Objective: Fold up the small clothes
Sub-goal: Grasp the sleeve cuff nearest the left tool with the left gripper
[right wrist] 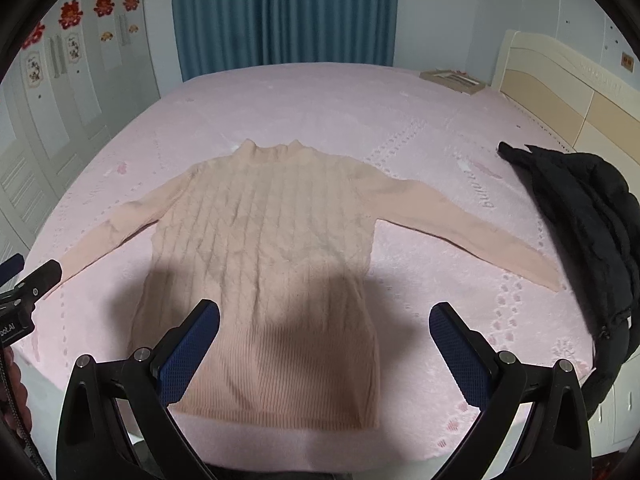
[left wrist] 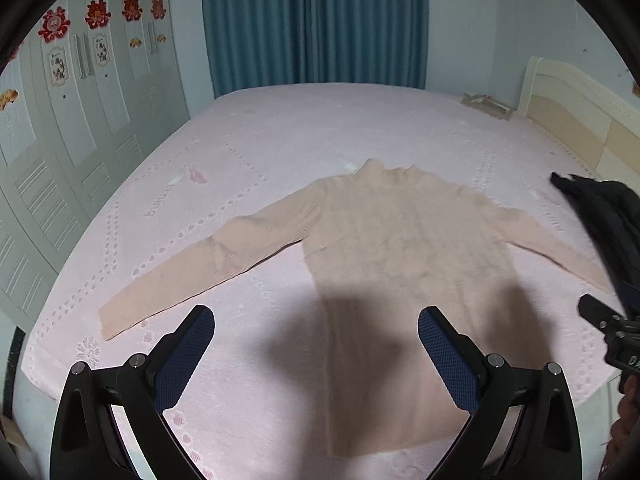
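bed (right wrist: 320, 92): pink cover, slick-looking — the garment may slide instead of creasing when dragged.
sweater (right wrist: 264, 264): flat, face up, mid-bed, sleeves spread, hem toward the tools; soft knit, so a one-layer pinch leaves the back behind.
black jacket (right wrist: 580, 216): just beside the right cuff — a sleeve swing could snag it.
left tool (left wrist: 316, 334): jaws wide, empty, above the hem's left side.
right tool (right wrist: 324, 326): jaws wide, empty, over the hem.

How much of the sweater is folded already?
None yet. The beige sweater lies spread flat on the pink bed, both sleeves out. The left gripper and right gripper are open, holding nothing. All the folding is left.
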